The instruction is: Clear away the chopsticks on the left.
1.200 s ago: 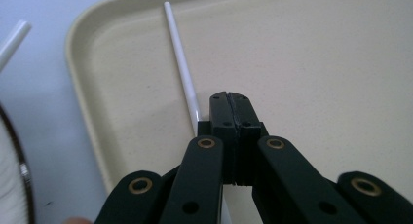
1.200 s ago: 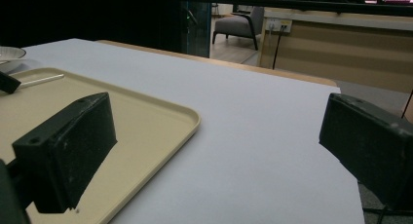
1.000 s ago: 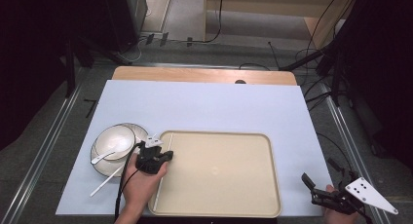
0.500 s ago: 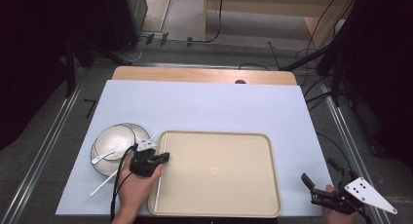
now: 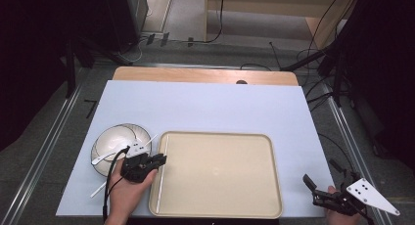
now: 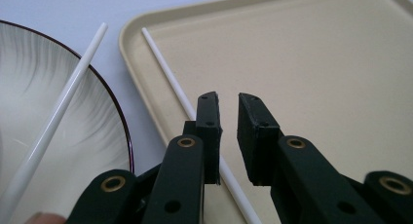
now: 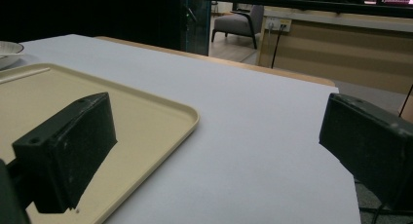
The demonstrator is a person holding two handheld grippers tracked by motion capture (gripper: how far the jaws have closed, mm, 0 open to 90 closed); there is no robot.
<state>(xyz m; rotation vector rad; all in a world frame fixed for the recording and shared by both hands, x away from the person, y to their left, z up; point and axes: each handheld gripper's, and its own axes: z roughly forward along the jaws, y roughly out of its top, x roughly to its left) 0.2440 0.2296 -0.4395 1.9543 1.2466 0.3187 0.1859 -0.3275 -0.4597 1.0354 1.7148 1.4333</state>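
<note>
A white chopstick (image 5: 163, 171) (image 6: 165, 73) lies inside the beige tray (image 5: 220, 171) (image 6: 316, 53) along its left wall. My left gripper (image 5: 161, 159) (image 6: 229, 100) hovers just above it. Its jaws have just been opening and now stand a narrow gap apart with nothing between them; the chopstick passes under the left jaw. A second white chopstick (image 5: 98, 191) (image 6: 63, 102) leans across the bowl (image 5: 110, 139) (image 6: 124, 131) onto the table. My right gripper (image 5: 322, 172) (image 7: 216, 117) rests at the table's front right, jaws wide open and empty.
A white spoon (image 5: 105, 156) lies in the bowl, left of the tray. The tray's corner (image 7: 146, 107) is close to the right gripper. A white sheet (image 5: 210, 107) covers the table, with a wooden strip (image 5: 205, 76) at its far edge. Cables and dark stands surround the table.
The left hand has drawn back a little toward the table's front edge, and its jaws have parted slightly above the chopstick in the tray. The right gripper has not moved.
</note>
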